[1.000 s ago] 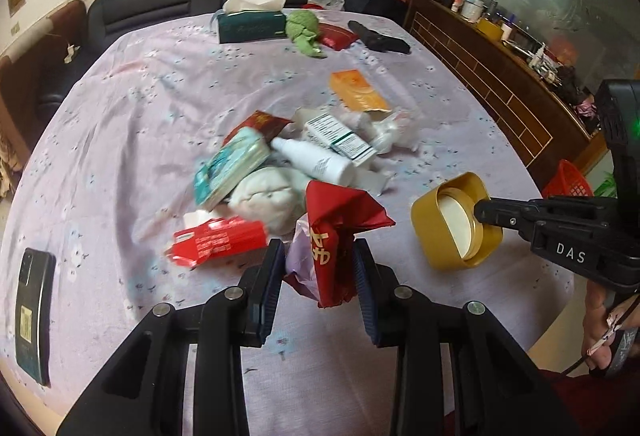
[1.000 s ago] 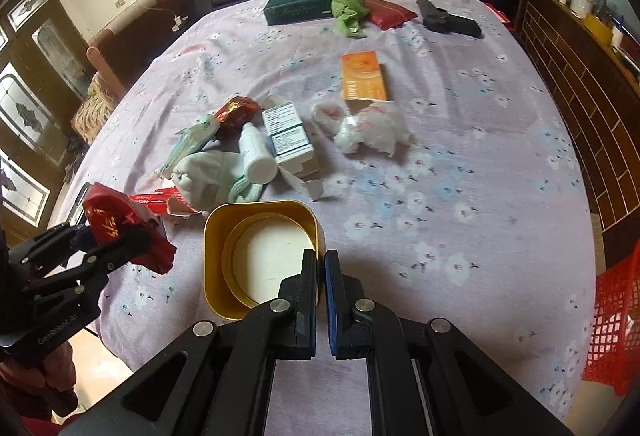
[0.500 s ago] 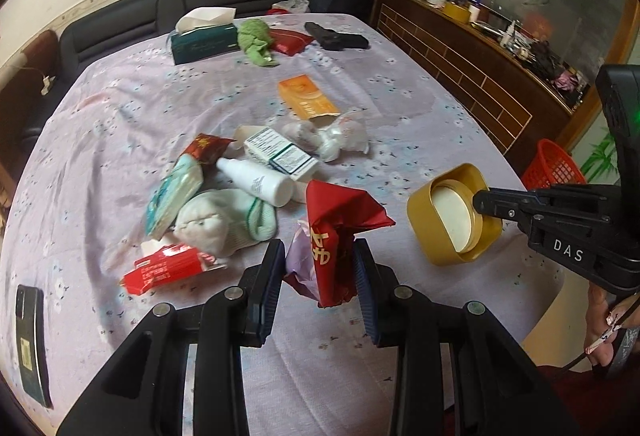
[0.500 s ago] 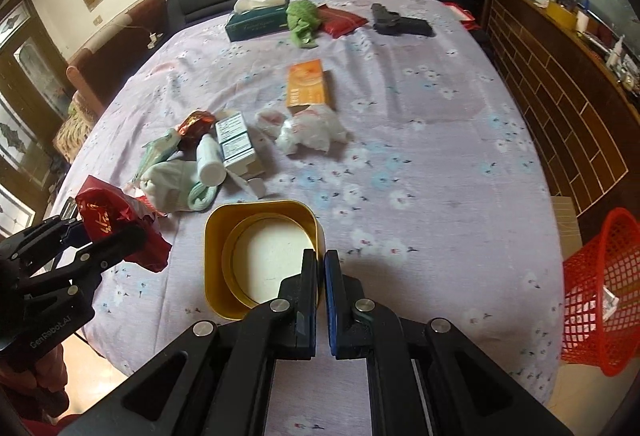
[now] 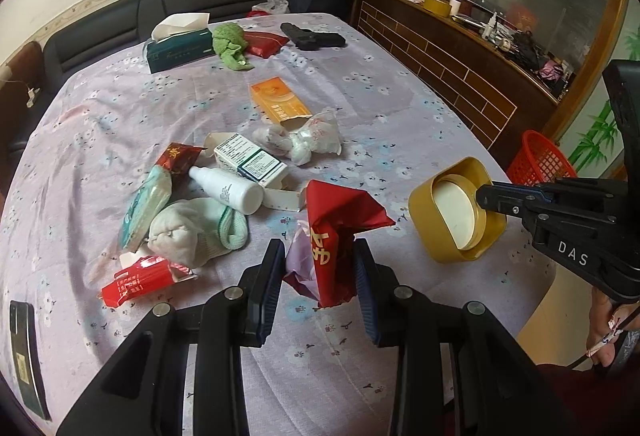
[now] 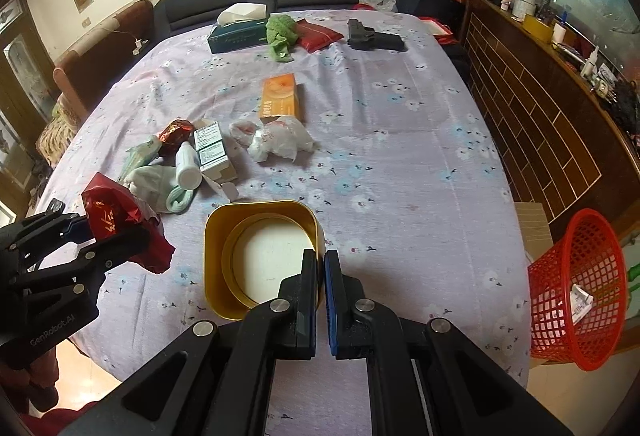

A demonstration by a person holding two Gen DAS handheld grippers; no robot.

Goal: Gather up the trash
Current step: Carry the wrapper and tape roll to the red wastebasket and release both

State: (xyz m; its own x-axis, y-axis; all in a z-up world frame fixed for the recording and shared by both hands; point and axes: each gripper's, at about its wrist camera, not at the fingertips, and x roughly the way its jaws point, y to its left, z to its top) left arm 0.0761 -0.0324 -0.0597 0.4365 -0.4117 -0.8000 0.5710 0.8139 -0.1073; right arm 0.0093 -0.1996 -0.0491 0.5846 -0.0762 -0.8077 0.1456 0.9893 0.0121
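Observation:
My left gripper (image 5: pixel 318 272) is shut on a crumpled red wrapper (image 5: pixel 334 232) with gold lettering, held above the near edge of the table; the same wrapper (image 6: pixel 116 224) shows at the left of the right wrist view. My right gripper (image 6: pixel 320 268) is shut on the thin wall of a gold tin (image 6: pixel 224 236), rounded-square with a white inside. That gold tin (image 5: pixel 444 232) hangs to the right of the wrapper. A red mesh basket (image 6: pixel 576 300) stands on the floor off the table's right side, a scrap of paper inside.
Loose litter lies mid-table on the lilac cloth (image 6: pixel 400 156): a white bottle (image 5: pixel 226 190), medicine box (image 5: pixel 248 158), orange box (image 5: pixel 280 100), crumpled plastic bag (image 5: pixel 312 138), sock (image 5: pixel 192 232), red packet (image 5: pixel 138 282). A tissue box (image 5: pixel 176 48) and black pistol-shaped object (image 5: pixel 312 36) sit far back. A phone (image 5: pixel 24 356) lies near left.
Both grippers have drawn back and swung towards the right with their loads, so the litter pile looks farther off and the red basket has come into view.

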